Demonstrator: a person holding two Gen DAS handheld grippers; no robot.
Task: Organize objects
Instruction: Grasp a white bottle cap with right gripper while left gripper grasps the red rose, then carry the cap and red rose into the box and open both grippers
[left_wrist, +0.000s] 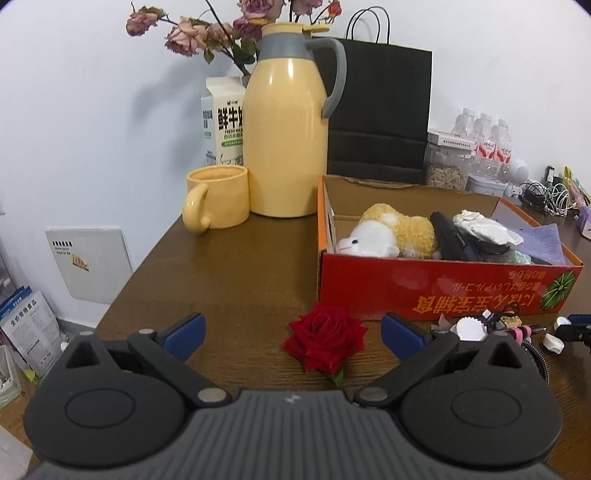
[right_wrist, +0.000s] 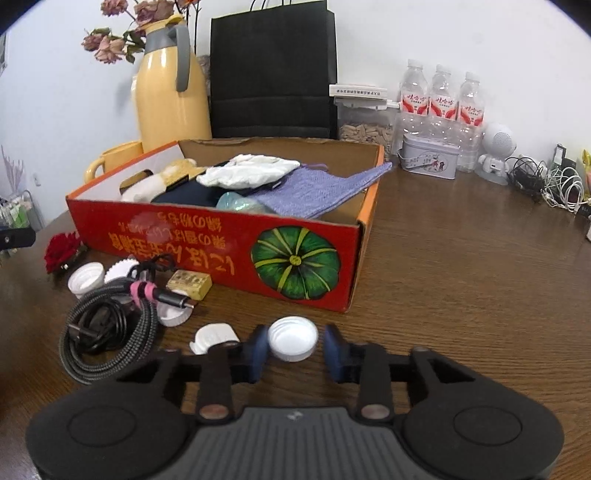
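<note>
Starting nearest us, our right gripper (right_wrist: 293, 347) has a white bottle cap (right_wrist: 293, 338) between its blue fingers (right_wrist: 257, 350); the left pad touches the cap, while a sliver of table shows at the right pad, so no grip is made. Our left gripper (left_wrist: 293, 334) holds its fingers wide apart around a red rose head (left_wrist: 325, 341) lying on the brown table (right_wrist: 461, 277). Just beside the cap lie more white caps (right_wrist: 85, 278), a coiled braided cable (right_wrist: 110, 332) and a small yellow block (right_wrist: 189, 283). Behind them stands the red cardboard box (right_wrist: 221, 251), holding a plush toy (left_wrist: 391, 230), a white cloth (right_wrist: 251, 170) and a purple cloth (right_wrist: 317, 188). Farthest back stand a yellow mug (left_wrist: 218, 197), a yellow thermos jug (left_wrist: 286, 122), a black paper bag (right_wrist: 273, 70) and water bottles (right_wrist: 441, 96).
</note>
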